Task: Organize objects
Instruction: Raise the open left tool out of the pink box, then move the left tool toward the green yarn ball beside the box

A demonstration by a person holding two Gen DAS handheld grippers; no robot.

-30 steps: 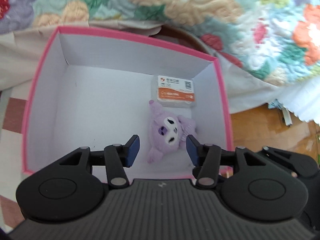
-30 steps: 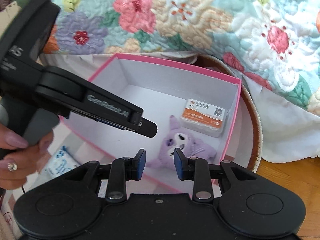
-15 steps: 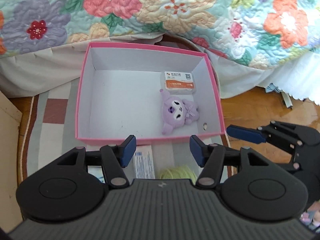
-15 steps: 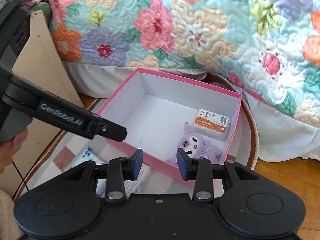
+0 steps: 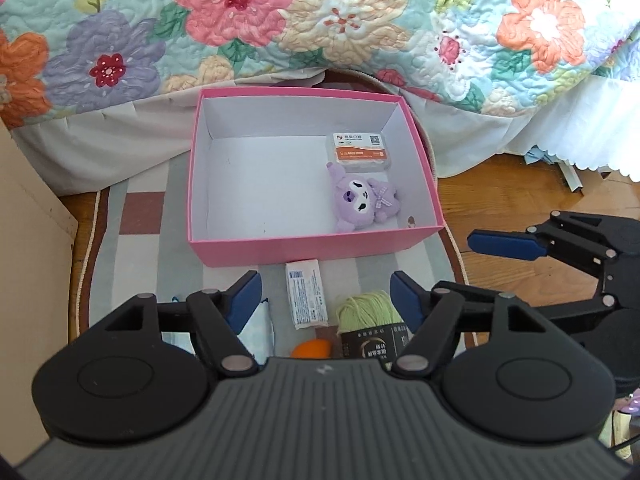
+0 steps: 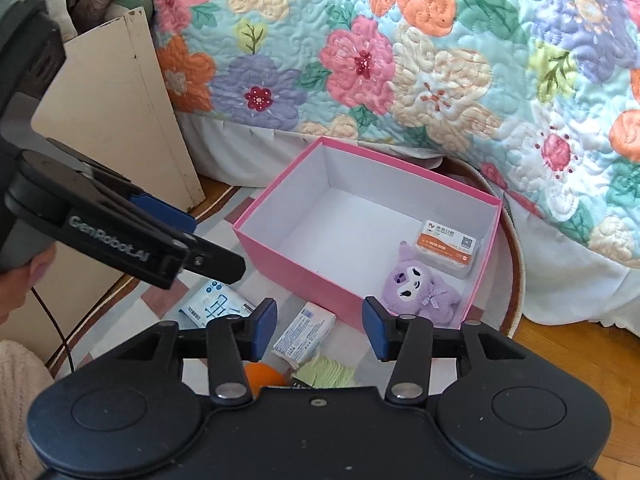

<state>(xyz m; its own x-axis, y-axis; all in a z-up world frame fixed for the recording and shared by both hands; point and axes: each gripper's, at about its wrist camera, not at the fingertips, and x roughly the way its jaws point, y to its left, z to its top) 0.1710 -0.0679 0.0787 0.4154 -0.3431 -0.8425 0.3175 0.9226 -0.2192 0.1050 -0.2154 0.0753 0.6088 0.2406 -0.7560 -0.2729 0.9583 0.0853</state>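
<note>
A pink box (image 5: 304,246) (image 6: 288,258) with white inner walls sits on a striped rug. Inside it lie a purple plush toy (image 5: 362,202) (image 6: 418,286) and a white-and-orange card box (image 5: 362,152) (image 6: 448,246). In front of the box are a white tissue pack (image 5: 306,298) (image 6: 305,334), a green yarn ball (image 5: 370,312) (image 6: 326,374), an orange fruit (image 5: 312,348) (image 6: 264,376) and a blue-printed white packet (image 6: 214,300). My left gripper (image 5: 326,300) hangs above these loose items, jaws opening, nothing between them. My right gripper (image 6: 320,326) is likewise opening and empty.
A flowered quilt (image 5: 320,20) hangs over the bed edge behind the box. A beige board (image 6: 120,112) leans at the left. Wooden floor (image 5: 520,184) shows to the right of the rug. A person's hand (image 6: 20,280) holds the left gripper.
Both grippers have pulled back and up from the box, leaving the plush toy inside. Their jaws have widened. The loose items in front of the box have come into view.
</note>
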